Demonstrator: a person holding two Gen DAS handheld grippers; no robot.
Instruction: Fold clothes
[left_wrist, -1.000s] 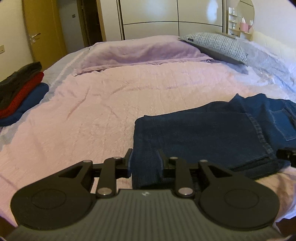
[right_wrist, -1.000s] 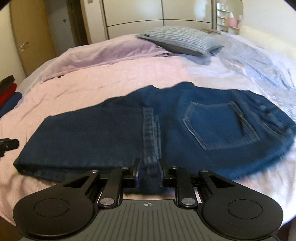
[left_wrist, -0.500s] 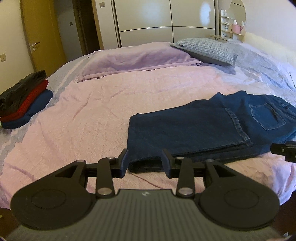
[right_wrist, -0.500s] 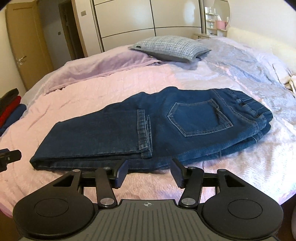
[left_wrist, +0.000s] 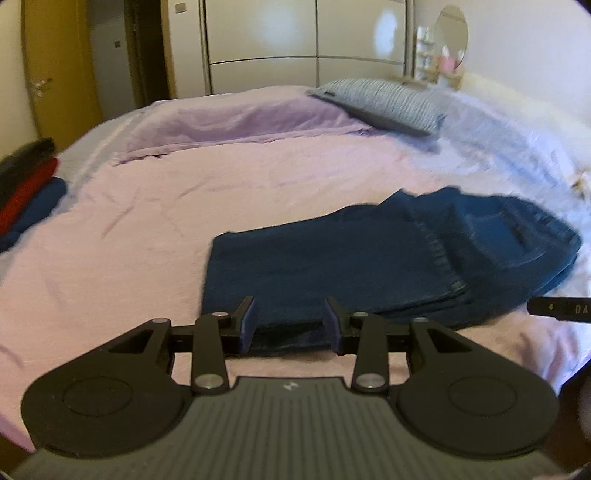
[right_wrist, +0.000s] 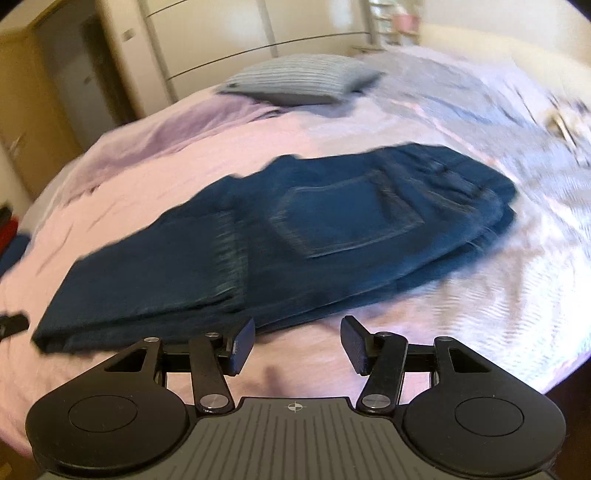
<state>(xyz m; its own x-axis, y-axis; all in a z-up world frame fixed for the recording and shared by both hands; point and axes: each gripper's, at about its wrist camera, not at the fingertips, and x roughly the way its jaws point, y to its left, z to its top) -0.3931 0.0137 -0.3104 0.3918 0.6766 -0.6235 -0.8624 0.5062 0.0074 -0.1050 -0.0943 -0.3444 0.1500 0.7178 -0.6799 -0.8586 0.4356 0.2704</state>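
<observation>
Dark blue jeans (left_wrist: 351, 266) lie folded lengthwise and doubled over on the pink bedspread (left_wrist: 184, 206), back pocket up at the right. My left gripper (left_wrist: 290, 326) is open, its jaws either side of the near left edge of the jeans, with nothing gripped. The jeans also show in the right wrist view (right_wrist: 295, 229). My right gripper (right_wrist: 297, 349) is open and empty, just short of the near edge of the jeans over the bedspread. The tip of the right gripper shows at the right edge of the left wrist view (left_wrist: 557, 306).
A stack of folded clothes (left_wrist: 26, 192), dark, red and blue, sits at the bed's left edge. A striped grey pillow (left_wrist: 380, 103) and a lilac sheet (left_wrist: 229, 125) lie at the head. Wardrobe and door stand behind. The bed's near edge is just below both grippers.
Both grippers let go of the jeans' near edge, opened and drew back toward me. The jeans now lie flat on the bed. The left gripper has edged forward again around the hem.
</observation>
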